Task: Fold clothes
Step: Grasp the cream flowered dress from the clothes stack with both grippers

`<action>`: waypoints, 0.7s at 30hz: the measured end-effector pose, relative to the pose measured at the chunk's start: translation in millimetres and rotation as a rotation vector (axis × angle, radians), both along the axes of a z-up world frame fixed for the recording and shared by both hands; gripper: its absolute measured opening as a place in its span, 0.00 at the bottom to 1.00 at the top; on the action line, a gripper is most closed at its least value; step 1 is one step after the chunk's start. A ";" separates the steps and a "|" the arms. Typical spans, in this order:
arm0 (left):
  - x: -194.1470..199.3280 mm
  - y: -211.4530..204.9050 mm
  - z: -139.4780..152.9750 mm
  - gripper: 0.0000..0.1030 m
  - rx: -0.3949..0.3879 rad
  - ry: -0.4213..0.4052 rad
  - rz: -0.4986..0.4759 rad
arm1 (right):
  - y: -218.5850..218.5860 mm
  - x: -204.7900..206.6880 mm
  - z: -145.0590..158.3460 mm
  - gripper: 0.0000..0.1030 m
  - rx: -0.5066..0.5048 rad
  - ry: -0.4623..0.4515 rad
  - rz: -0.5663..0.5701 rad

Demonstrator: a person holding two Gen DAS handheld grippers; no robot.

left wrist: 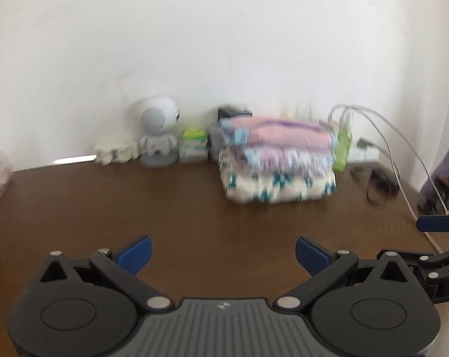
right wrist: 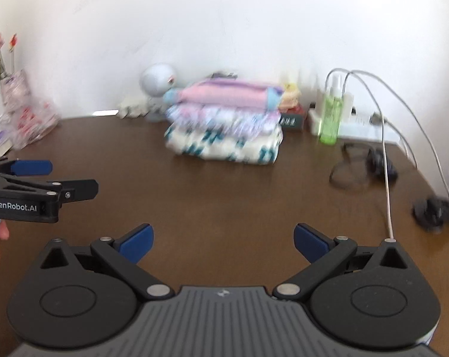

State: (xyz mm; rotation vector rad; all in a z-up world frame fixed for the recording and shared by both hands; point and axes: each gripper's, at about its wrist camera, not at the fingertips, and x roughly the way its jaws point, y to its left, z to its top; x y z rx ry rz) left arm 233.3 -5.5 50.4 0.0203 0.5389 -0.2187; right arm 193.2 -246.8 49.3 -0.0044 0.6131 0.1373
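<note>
Both jaws gape wide and empty: the left hand-held gripper [left wrist: 223, 255] and right hand-held gripper [right wrist: 223, 244] hover over bare brown worktop [right wrist: 224, 196]. The stack of folded clothes [right wrist: 224, 125] sits near the wall. Reaching there risks toppling the green spray bottle [right wrist: 331, 116] just beside it or snagging the white cables [right wrist: 385, 154].

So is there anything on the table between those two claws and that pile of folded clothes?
Nothing visible. Only bare brown wooden table lies between the open left claw, the open right claw and the stack of folded pastel clothes. The black cords lie off to the right.
</note>
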 end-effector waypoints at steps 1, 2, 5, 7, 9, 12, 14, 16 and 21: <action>18.9 -1.2 -2.0 1.00 -0.021 -0.005 -0.031 | -3.1 17.8 1.3 0.98 -0.025 -0.022 -0.003; 36.1 -1.9 -4.8 1.00 -0.039 -0.003 -0.067 | -6.1 35.6 2.2 0.95 -0.046 -0.041 -0.002; 79.0 -3.5 -13.0 0.99 -0.077 0.040 -0.102 | -13.3 85.3 -2.6 0.83 -0.077 -0.028 0.042; 99.4 -5.5 -17.0 0.99 -0.080 0.037 -0.108 | -16.6 110.5 -8.2 0.82 -0.076 -0.006 0.075; 118.9 -7.8 -23.8 0.99 -0.075 0.044 -0.112 | -18.1 133.8 -14.2 0.81 -0.070 0.019 0.093; 140.5 -12.4 -36.1 0.80 -0.076 0.104 -0.166 | -20.7 164.1 -28.3 0.68 -0.032 0.073 0.124; 148.1 -13.6 -41.6 0.51 -0.067 0.106 -0.174 | -22.2 177.6 -37.4 0.43 0.004 0.102 0.149; 151.2 -8.7 -39.9 0.35 -0.125 0.109 -0.161 | -25.1 181.3 -39.3 0.26 0.040 0.089 0.156; 131.0 13.1 -2.5 0.16 -0.233 0.039 -0.133 | -25.7 154.4 2.9 0.11 0.113 0.005 0.215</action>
